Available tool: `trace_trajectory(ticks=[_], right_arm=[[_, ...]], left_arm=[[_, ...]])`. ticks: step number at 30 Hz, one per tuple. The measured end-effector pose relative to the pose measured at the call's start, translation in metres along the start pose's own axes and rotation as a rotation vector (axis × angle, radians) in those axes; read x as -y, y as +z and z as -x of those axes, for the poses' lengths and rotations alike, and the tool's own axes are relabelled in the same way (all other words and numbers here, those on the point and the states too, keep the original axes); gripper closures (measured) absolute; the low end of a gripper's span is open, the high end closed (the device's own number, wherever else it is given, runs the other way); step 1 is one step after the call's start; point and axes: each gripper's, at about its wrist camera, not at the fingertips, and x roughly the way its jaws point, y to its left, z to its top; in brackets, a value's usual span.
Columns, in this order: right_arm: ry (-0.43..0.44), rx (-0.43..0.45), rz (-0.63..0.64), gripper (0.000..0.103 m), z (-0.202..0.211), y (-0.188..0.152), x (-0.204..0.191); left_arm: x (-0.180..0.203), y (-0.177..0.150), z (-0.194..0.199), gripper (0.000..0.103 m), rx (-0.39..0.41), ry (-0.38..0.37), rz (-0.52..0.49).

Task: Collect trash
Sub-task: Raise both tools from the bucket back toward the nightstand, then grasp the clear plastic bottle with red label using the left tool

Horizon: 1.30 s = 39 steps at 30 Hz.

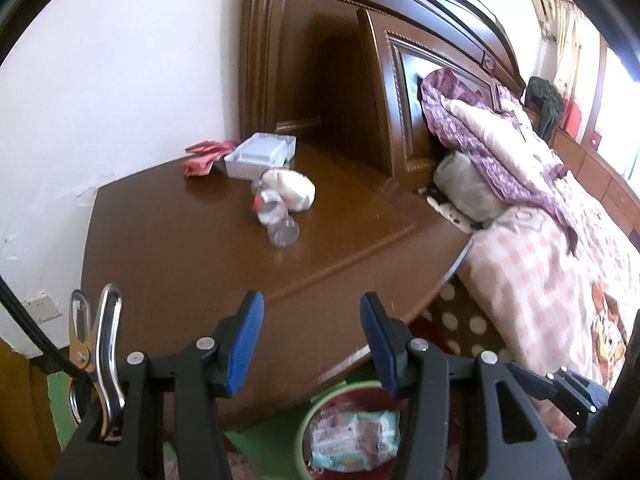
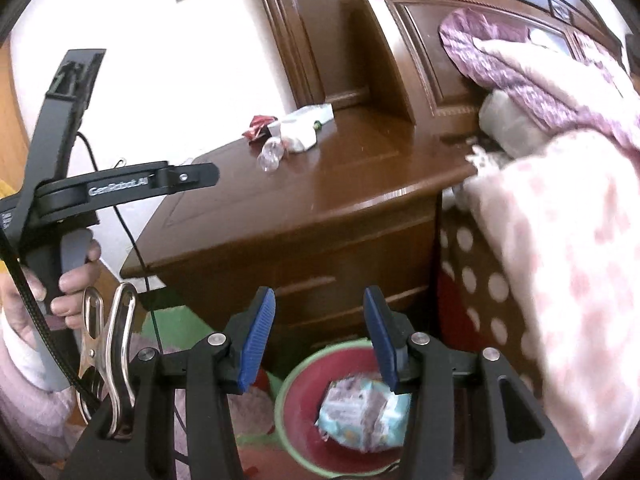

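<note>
A clear bottle (image 1: 276, 216) and crumpled wrappers (image 1: 204, 158) are seen mid-frame on the worktop (image 1: 180, 248), while both hand-held grippers, left (image 1: 312, 344) and right (image 2: 320, 340), are held open and empty above the bin (image 2: 296, 380).

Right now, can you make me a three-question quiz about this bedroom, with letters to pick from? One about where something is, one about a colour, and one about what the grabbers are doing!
1. Where does the clear plastic bottle lie?
A. On the wooden nightstand
B. On the bed
C. In the bin

2. What colour are the pads on the gripper fingers?
A. Red
B. Yellow
C. Blue

3. What is the right gripper doing?
A. Squeezing a bottle
B. Open, holding nothing
C. Shut tight on a wrapper

Answers:
1. A: the bottle lies on its side on the brown top, beside a white bundle.
2. C: both wrist views show blue ribbed pads.
3. B: its jaws stand apart with nothing between them; the green-rimmed bin with a packet in it shows below. The left gripper is open too.
</note>
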Motion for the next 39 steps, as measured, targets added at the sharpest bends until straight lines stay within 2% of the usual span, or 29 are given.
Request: trace_trajectory(ticks=[9, 13, 18, 26, 31, 39], right_arm=[[0.011, 0.132, 0.026, 0.056, -0.020, 0.056, 0.004], [0.053, 0.179, 0.015, 0.056, -0.040, 0.078, 0.005], [0.057, 0.218, -0.002, 0.056, -0.058, 0.090, 0.007], [0.083, 0.167, -0.070, 0.056, -0.095, 0.079, 0.020], [0.090, 0.154, -0.080, 0.056, -0.103, 0.075, 0.025], [0.092, 0.137, -0.078, 0.056, -0.109, 0.074, 0.024]], left_arm=[[-0.002, 0.044, -0.055, 0.050, -0.019, 0.052, 0.006], [-0.006, 0.053, -0.076, 0.050, -0.041, 0.074, 0.040], [-0.013, 0.059, -0.094, 0.050, -0.052, 0.093, 0.075], [-0.027, 0.062, -0.121, 0.050, -0.082, 0.130, 0.115], [-0.033, 0.061, -0.136, 0.050, -0.117, 0.180, 0.120], [-0.041, 0.058, -0.138, 0.050, -0.106, 0.169, 0.140]])
